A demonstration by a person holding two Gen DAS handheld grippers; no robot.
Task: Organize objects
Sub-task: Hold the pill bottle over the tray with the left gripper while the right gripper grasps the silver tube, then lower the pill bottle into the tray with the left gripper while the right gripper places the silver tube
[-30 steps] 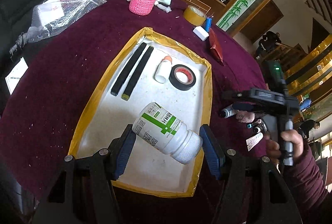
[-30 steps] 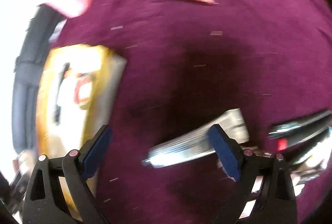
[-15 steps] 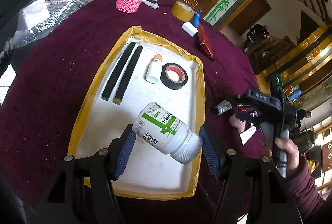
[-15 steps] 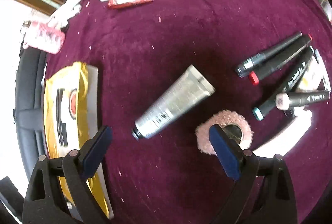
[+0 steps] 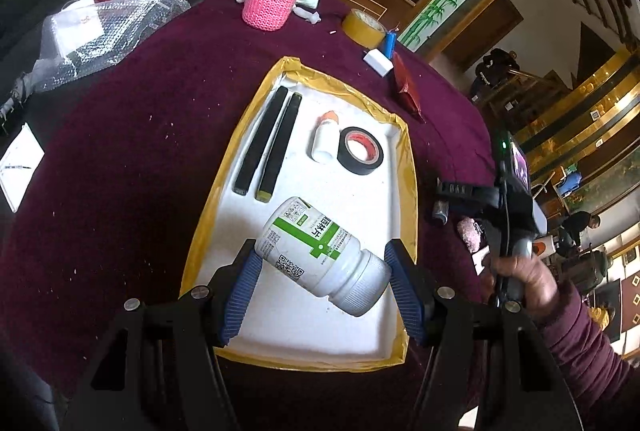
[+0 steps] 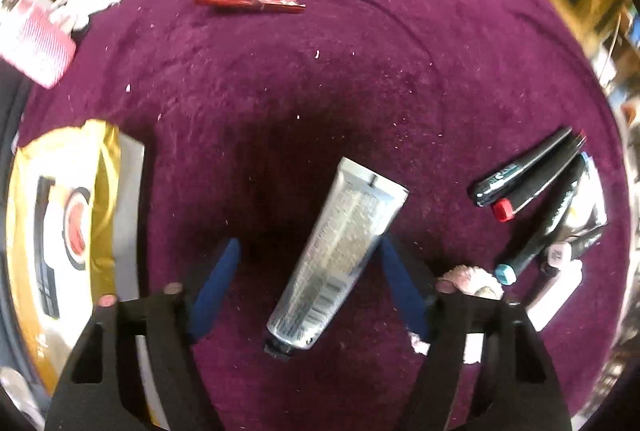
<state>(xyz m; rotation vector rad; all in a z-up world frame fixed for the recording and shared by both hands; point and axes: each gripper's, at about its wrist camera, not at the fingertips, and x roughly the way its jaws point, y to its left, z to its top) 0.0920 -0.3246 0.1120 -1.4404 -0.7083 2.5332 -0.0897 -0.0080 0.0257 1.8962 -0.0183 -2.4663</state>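
Left gripper (image 5: 322, 281) clamped on white pill bottle (image 5: 320, 255); right gripper (image 6: 310, 285) jaws closing, silver tube (image 6: 340, 255) between them, left pad clear.

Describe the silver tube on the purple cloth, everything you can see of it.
The silver tube is a flattened, shiny squeeze tube printed with fine text. Its dark cap points toward the camera and its wide crimped end away. It lies flat and slanted on the purple cloth, between the closing jaws of the right gripper; the right pad looks at its edge, the left stands clear.
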